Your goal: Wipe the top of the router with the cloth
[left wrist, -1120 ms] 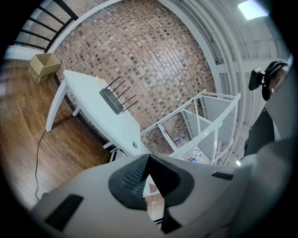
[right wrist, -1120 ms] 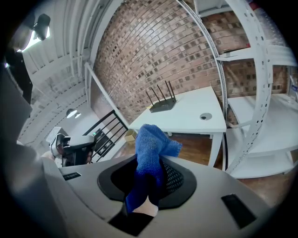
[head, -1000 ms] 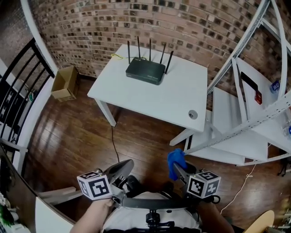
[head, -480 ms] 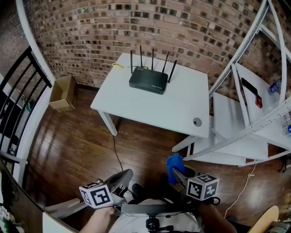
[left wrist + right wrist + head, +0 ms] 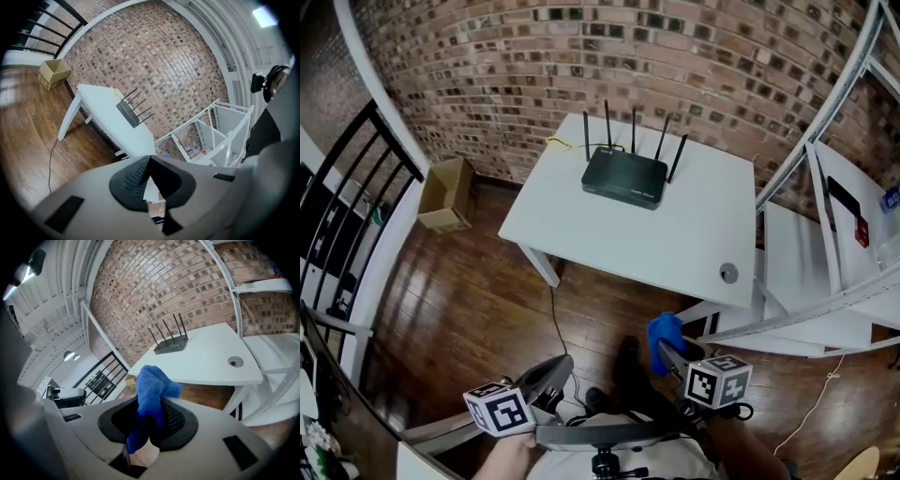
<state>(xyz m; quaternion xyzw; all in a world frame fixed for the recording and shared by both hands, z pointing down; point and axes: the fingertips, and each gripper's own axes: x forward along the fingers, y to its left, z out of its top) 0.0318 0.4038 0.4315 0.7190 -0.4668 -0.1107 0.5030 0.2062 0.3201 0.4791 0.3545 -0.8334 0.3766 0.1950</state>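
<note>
Head view suggests the approach step: right tongs (image 5: 668, 352) clamp the cloth (image 5: 664, 330), left tongs (image 5: 555, 367) closed empty, router (image 5: 624, 177) well apart on the bench (image 5: 675, 246); next, carry cloth onto its top.

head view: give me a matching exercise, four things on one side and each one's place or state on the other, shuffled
1. router
2. cloth
3. box
4. left hand-held gripper

A. on the floor, left of the table
B. shut, nothing in it
C. on the table's far side
D. clamped in the right hand-held gripper

Pairs: 1-C, 2-D, 3-A, 4-B
</note>
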